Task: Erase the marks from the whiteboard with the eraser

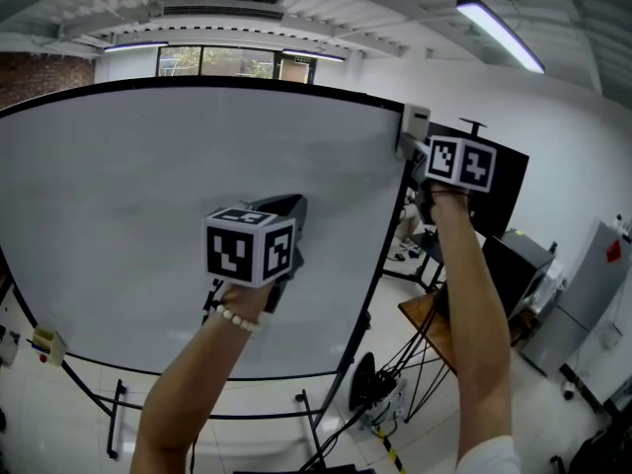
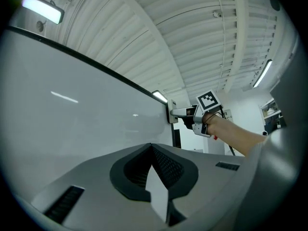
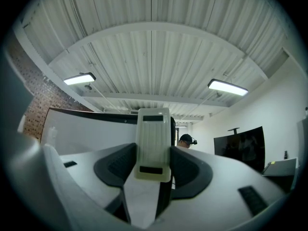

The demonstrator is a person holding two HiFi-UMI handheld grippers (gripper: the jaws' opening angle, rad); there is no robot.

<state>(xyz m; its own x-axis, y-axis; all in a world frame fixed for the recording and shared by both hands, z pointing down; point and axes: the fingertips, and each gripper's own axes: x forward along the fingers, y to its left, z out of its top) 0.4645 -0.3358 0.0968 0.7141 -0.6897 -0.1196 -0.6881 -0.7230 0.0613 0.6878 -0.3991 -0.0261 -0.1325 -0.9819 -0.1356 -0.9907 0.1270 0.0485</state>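
Observation:
The whiteboard (image 1: 148,215) fills the left and middle of the head view; I see no marks on its face. My right gripper (image 1: 419,151) is up at the board's top right corner, shut on a pale eraser (image 1: 414,126) that touches the board's edge. In the right gripper view the ribbed eraser (image 3: 154,134) stands upright between the jaws of the right gripper (image 3: 153,154). My left gripper (image 1: 287,208) is held near the board's middle, shut on nothing. The left gripper view shows its jaws closed together at the left gripper (image 2: 151,150), with the eraser (image 2: 172,114) and right gripper (image 2: 185,114) beyond.
A black screen on a stand (image 1: 511,188) is right of the board, with a desk (image 1: 427,314) and tripod legs below it. Cables and a dark base (image 1: 373,391) lie on the floor by the board's stand. A person in a cap (image 3: 185,139) is far behind.

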